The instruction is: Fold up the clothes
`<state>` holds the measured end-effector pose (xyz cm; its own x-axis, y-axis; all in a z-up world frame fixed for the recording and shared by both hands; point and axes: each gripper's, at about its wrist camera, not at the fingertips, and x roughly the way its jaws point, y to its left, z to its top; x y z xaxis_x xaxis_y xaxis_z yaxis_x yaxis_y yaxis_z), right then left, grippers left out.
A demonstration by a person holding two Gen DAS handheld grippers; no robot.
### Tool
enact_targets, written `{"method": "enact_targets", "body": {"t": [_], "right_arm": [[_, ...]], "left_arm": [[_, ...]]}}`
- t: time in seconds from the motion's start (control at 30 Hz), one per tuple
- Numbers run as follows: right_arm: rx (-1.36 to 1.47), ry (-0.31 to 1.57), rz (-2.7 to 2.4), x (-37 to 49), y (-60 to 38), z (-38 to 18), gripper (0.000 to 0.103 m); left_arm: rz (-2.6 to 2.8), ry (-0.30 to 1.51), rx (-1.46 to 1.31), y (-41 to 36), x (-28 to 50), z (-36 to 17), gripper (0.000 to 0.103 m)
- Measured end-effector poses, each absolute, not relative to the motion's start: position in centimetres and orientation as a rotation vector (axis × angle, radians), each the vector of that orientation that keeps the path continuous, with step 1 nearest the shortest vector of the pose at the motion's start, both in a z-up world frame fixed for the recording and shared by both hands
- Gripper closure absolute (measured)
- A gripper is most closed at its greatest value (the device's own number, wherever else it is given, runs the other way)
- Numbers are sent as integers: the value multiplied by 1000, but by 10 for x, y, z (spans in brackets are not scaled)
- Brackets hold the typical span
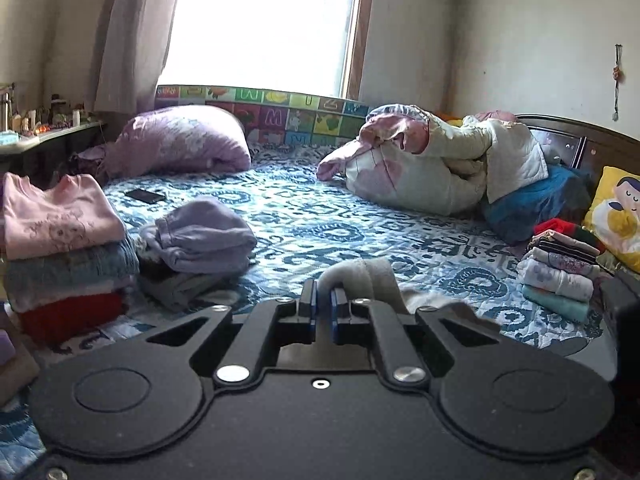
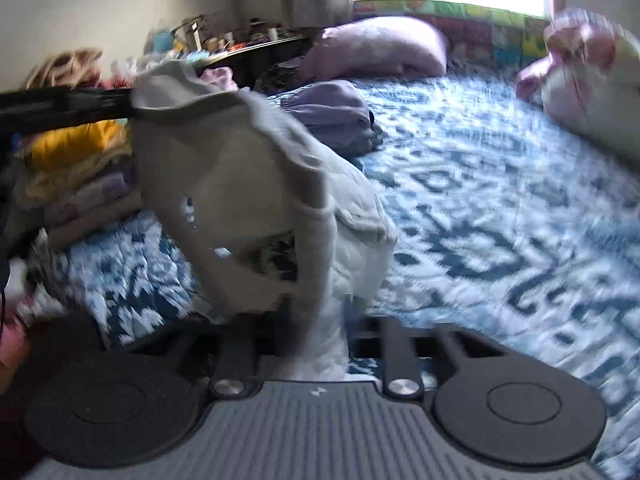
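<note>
Grey garment (image 2: 240, 184) hangs over bed (image 2: 480, 200), my left gripper (image 1: 324, 300) and right gripper (image 2: 320, 344) both pinching it. Soft, light, floppy, I judge; best held at edges.

We cannot see the right gripper's fingertips (image 2: 316, 344): the pale grey garment (image 2: 256, 184) drapes over them. The whole right wrist view is smeared, so the bedspread pattern (image 2: 500, 216) and the clutter on the side table (image 2: 224, 42) stay unreadable. In the left wrist view, the stack of folded clothes (image 1: 60, 248) at the bed's left edge is cut off by the frame.
</note>
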<state>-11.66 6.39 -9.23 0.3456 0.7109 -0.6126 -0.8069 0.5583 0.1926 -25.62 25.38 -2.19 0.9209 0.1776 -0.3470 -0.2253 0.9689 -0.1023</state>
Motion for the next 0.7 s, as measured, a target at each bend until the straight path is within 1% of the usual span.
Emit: {"method": "enact_targets", "body": {"t": [0.1, 0.23, 0.37, 0.47, 0.57, 0.7], "right_arm": [[-112, 645, 923, -114, 49, -77, 93], [-109, 523, 884, -114, 25, -27, 93], [-211, 373, 860, -126, 5, 25, 94], [-284, 297, 860, -141, -11, 54, 94], [-352, 244, 879, -160, -34, 79, 94], [-402, 239, 918, -188, -66, 94, 94]], "left_arm": [[211, 320, -92, 250, -263, -11, 98], [200, 264, -34, 241, -272, 14, 98], [178, 194, 21, 223, -287, 42, 98], [159, 155, 58, 207, -307, 60, 98], [125, 132, 89, 191, -334, 73, 98], [61, 135, 88, 175, -361, 76, 98]]}}
